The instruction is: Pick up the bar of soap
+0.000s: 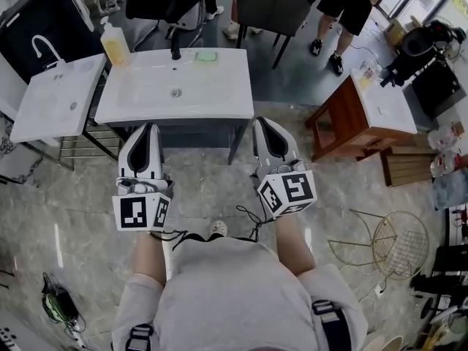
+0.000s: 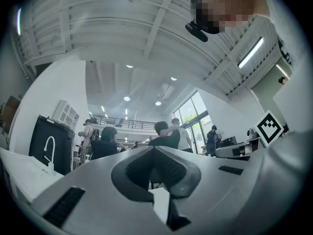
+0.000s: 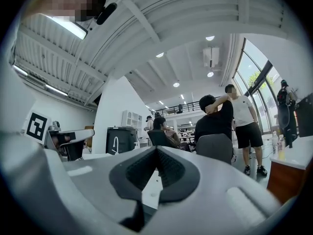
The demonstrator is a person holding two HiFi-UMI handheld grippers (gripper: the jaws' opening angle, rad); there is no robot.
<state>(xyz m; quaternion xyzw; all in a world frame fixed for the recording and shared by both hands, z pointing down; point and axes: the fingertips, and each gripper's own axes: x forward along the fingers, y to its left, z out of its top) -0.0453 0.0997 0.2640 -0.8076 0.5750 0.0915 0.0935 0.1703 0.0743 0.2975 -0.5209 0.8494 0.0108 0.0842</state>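
The green bar of soap point(image 1: 207, 55) lies on the back ledge of the white sink point(image 1: 219, 97), just right of the black faucet point(image 1: 175, 46). Both grippers are held low in front of the sink's near edge, pointing toward it and tilted upward. My left gripper point(image 1: 147, 129) has its jaws together with nothing between them, as the left gripper view point(image 2: 155, 149) also shows. My right gripper point(image 1: 265, 121) is likewise shut and empty, its pads meeting point(image 3: 156, 149). The soap does not appear in either gripper view.
A yellow soap dispenser point(image 1: 115, 44) stands at the sink's back left. A second white sink point(image 1: 58, 97) sits to the left, a wooden stand with a basin point(image 1: 365, 112) to the right. A chair point(image 1: 270, 6) and people stand behind. A wire basket point(image 1: 398, 243) lies on the floor.
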